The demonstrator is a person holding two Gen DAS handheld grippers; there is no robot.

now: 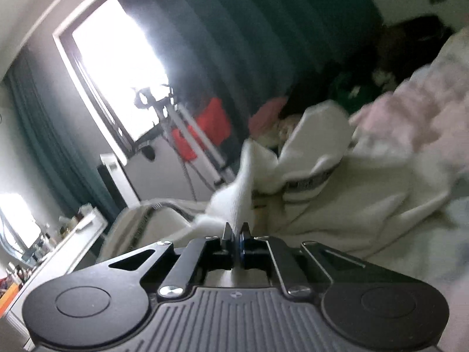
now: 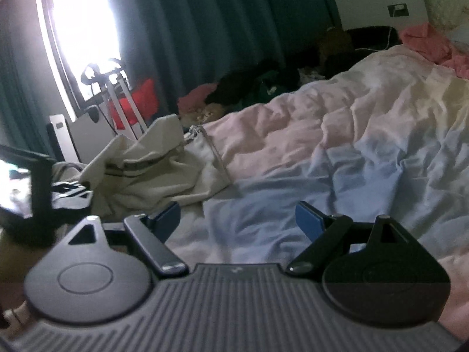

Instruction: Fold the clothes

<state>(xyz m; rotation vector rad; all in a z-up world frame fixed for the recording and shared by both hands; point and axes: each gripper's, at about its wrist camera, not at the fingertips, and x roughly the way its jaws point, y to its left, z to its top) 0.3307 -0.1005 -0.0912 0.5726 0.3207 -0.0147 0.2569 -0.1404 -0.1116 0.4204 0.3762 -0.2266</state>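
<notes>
L gripper point(image 1: 236, 230) rolled, aimed slightly down; jaws pinched on cream striped cloth garment point(image 1: 322, 193). R gripper point(image 2: 237, 220) aimed low over pastel rumpled bedcover point(image 2: 337, 146), jaws wide, nothing between.

You get strong backlight from the window point(image 1: 117, 67), blown out to white glare, while the room stays dim. Your left view smears with motion blur across the bedding point(image 1: 395, 152); both views bend at the fisheye edges.

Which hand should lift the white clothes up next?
Probably the left. The left gripper is already shut on the cream garment, while the right gripper is open over the bedsheet.
</notes>
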